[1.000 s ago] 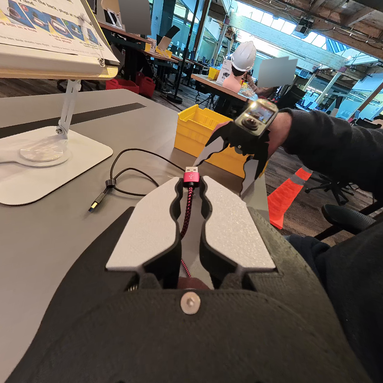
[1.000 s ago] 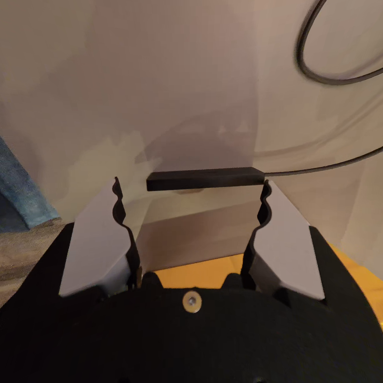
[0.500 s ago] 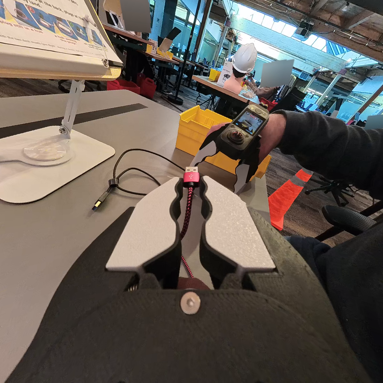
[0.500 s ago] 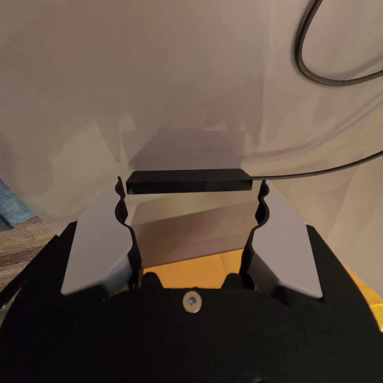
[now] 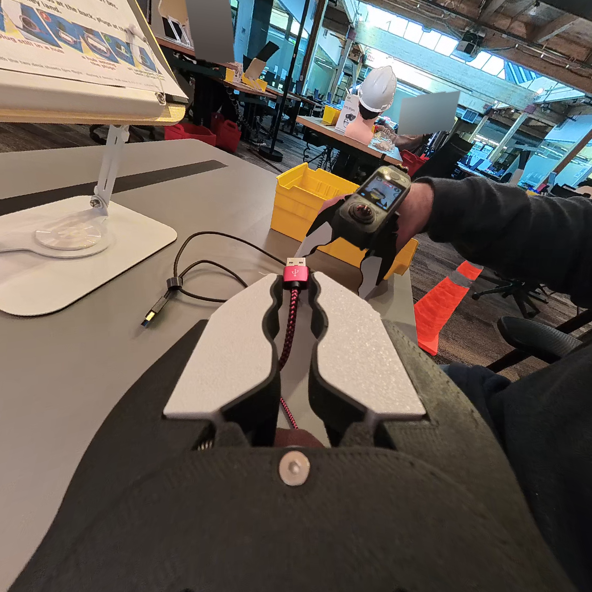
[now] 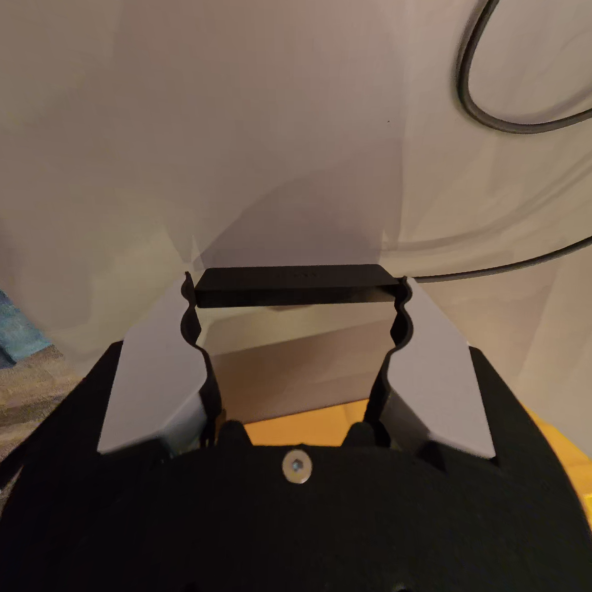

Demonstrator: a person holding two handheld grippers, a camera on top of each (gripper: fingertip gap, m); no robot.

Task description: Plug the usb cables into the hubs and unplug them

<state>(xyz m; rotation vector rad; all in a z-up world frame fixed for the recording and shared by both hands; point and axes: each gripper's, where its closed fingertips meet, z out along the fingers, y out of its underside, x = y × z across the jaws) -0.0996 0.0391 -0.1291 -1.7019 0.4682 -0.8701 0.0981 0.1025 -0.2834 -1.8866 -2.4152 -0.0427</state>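
We see the left gripper point(image 5: 294, 278) clamped narrow on a red-and-black braided usb cable point(image 5: 290, 323), its pink plug point(image 5: 295, 270) poking out past the fingertips, metal end forward. The right gripper point(image 6: 296, 282) is spread wide, its fingertips straddling the two short ends of a flat black hub point(image 6: 294, 285) lying on the grey worktop point(image 6: 224, 128); we can't tell if the pads actually touch it. The hub's thin black lead point(image 6: 499, 269) runs off right and loops back. In the left wrist view that lead point(image 5: 205, 266) ends in a loose plug point(image 5: 153, 315) on the worktop. Yellow bin point(image 5: 301, 198) sits behind the right gripper point(image 5: 336, 272), white stand point(image 5: 80, 253) at left.
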